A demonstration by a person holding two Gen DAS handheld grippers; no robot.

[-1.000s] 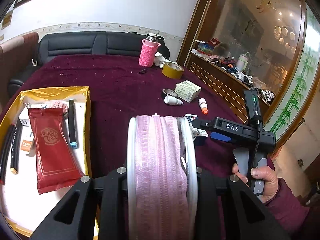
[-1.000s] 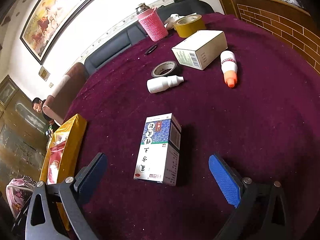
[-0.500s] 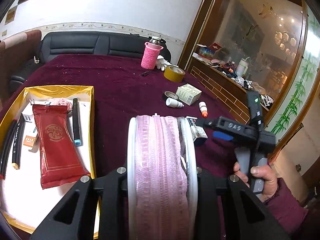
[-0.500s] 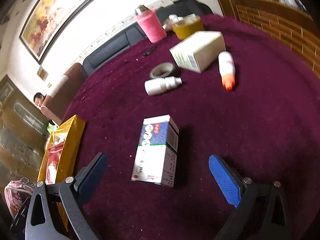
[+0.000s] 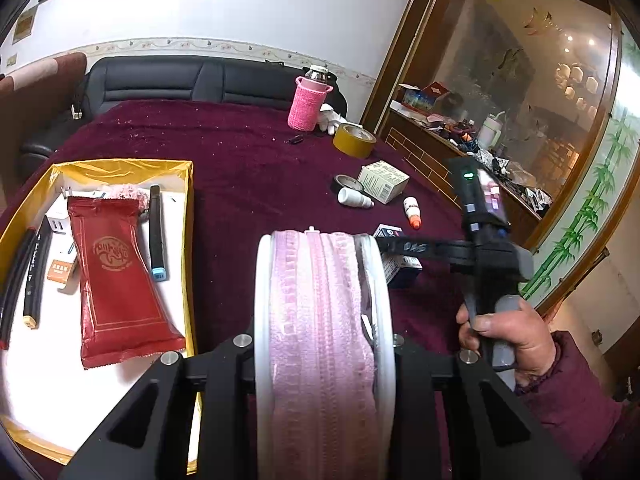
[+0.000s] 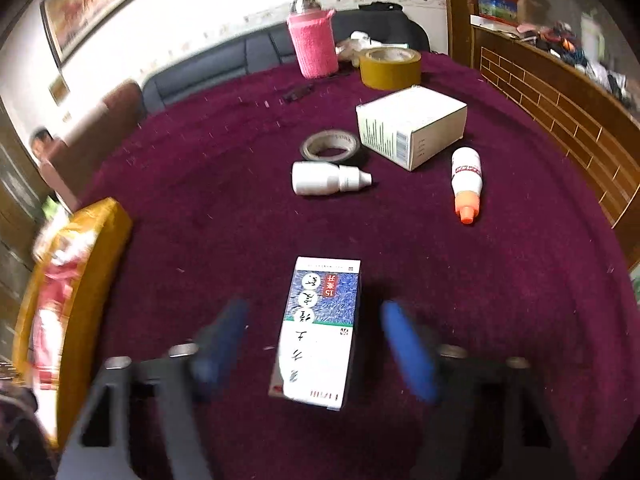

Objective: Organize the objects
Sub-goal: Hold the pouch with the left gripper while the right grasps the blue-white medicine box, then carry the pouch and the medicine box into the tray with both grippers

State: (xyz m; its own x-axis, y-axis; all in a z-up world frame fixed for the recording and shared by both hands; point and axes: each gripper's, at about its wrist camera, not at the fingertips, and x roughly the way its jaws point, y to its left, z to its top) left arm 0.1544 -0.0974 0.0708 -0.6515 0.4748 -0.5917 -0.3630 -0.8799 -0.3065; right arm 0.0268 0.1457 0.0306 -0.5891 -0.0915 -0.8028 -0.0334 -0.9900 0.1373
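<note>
Between the blue pads of the right gripper [image 6: 314, 354] lies a blue-and-white carton [image 6: 318, 332], flat on the maroon tablecloth [image 6: 500, 280]; the jaws have just been closing around it, but a gap shows on either side of the box and the pads do not press on it, though blur softens the edges. Beyond the carton, farther along the cloth, a small white dropper bottle [image 6: 326, 178] lies on its side just in front of a grey tape roll [image 6: 330, 146], with a white-and-green box [image 6: 412, 126] beside the roll and an orange-capped bottle [image 6: 466, 182] lying to its right. Farther back stand a yellow tape roll [image 6: 390, 68] and a bottle in a pink knitted sleeve [image 6: 314, 42]. Seen from the other camera, the left gripper [image 5: 324, 364] is clamped on a round pink zippered pouch [image 5: 322, 340] with white rims, held up on edge above the table. To its left sits a gold-edged tray [image 5: 188, 208] holding a red foil packet [image 5: 120, 276], a black pen with a blue end [image 5: 156, 232] and black cables [image 5: 24, 276]. To its right a hand [image 5: 508, 332] in a maroon sleeve grips the handle of the other tool.
</note>
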